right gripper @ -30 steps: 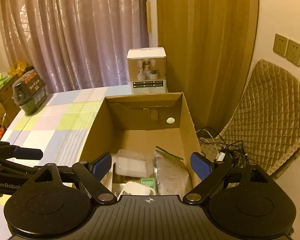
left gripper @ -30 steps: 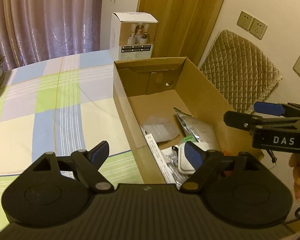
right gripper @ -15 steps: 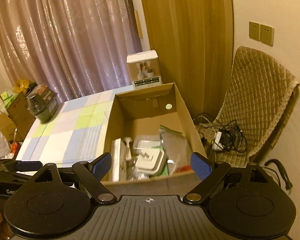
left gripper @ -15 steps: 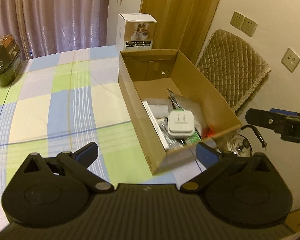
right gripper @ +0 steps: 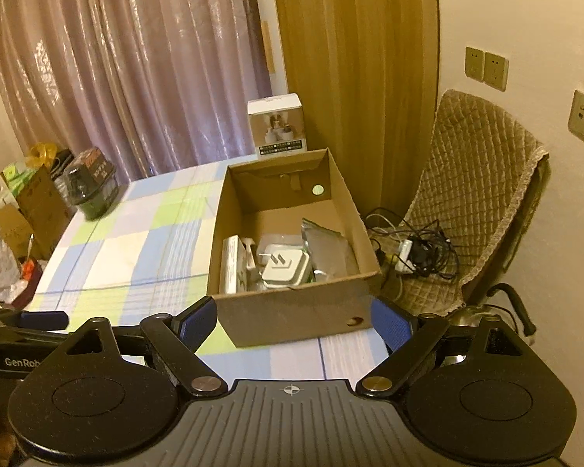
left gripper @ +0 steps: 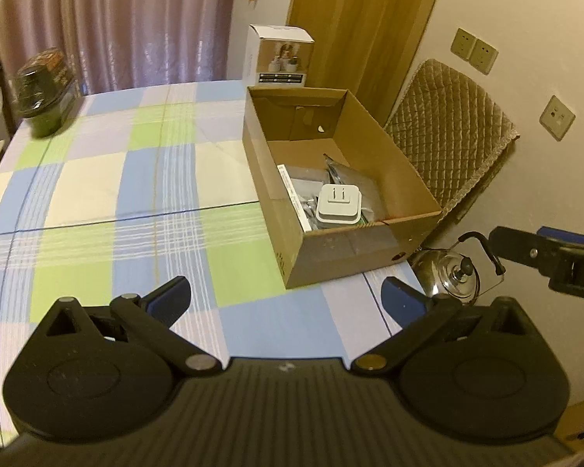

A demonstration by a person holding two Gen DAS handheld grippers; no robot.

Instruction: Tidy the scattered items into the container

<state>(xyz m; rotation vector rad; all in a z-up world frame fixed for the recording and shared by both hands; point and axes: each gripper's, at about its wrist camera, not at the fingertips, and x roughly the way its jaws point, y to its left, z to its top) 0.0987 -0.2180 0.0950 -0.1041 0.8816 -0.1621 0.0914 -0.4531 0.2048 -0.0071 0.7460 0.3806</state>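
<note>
An open cardboard box [left gripper: 373, 245] stands at the right edge of a checked tablecloth [left gripper: 136, 179]; it also shows in the right wrist view [right gripper: 292, 315]. Inside lie a white plug adapter [left gripper: 338, 204] [right gripper: 284, 268], a silver foil pouch [right gripper: 329, 251], a flat white packet [right gripper: 231, 262] and other small items. My left gripper [left gripper: 286, 297] is open and empty, above the table in front of the box. My right gripper [right gripper: 294, 321] is open and empty, just before the box's near wall; it also shows in the left wrist view [left gripper: 545, 249].
A white product carton [left gripper: 280, 58] stands behind the box. A dark jar pack [left gripper: 44, 91] sits at the table's far left corner. A quilted chair [right gripper: 475, 194] with tangled cables [right gripper: 416, 251] and a steel kettle [left gripper: 453, 272] are to the right, off the table.
Both grippers have pulled back and up from over the box, so the whole box and table come into view. The white adapter now lies in the box.
</note>
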